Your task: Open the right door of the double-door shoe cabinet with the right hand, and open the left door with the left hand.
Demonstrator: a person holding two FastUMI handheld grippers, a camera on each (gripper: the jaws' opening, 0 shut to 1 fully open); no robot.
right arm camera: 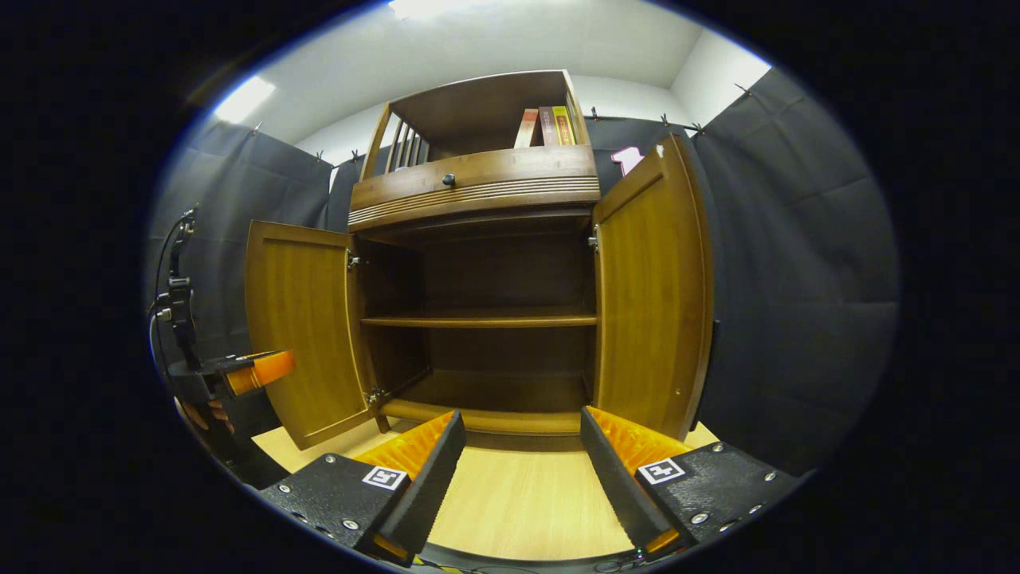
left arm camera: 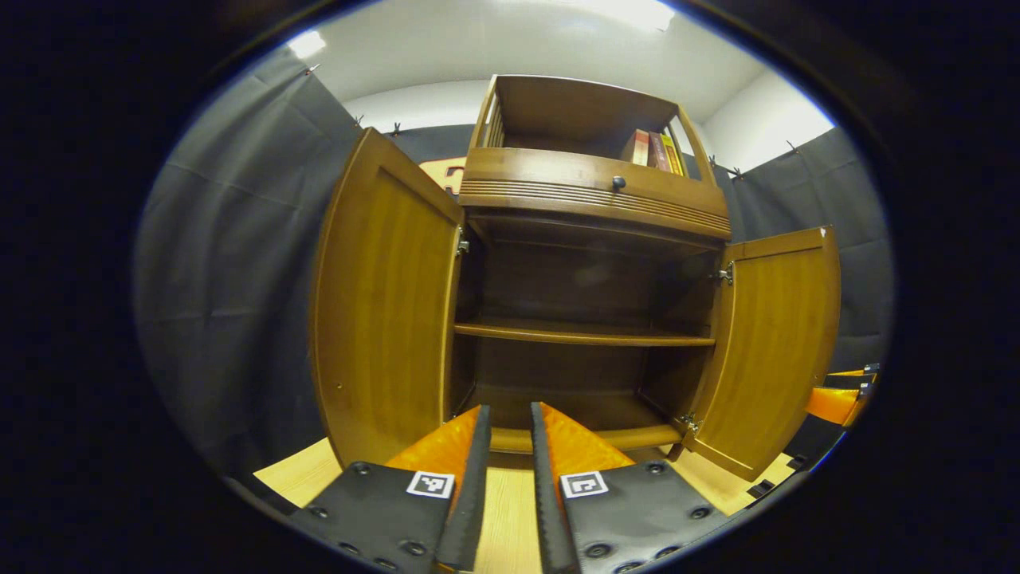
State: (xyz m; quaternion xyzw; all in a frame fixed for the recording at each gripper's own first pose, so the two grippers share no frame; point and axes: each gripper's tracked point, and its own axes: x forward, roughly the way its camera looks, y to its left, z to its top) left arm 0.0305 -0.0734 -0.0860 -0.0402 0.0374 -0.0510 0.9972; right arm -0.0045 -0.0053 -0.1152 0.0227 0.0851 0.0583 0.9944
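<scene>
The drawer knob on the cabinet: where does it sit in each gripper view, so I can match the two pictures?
Left gripper view: the drawer knob sits upper centre, slightly right, on the drawer front above the open compartment.
Right gripper view: the drawer knob sits upper centre, slightly left, on the same drawer front.
Shared landmark: the books on the top shelf, up and right of the knob in both.

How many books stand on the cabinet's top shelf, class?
3 books, side by side at the right end of the open top shelf, above the drawer. Others may hide behind the drawer front.
</scene>
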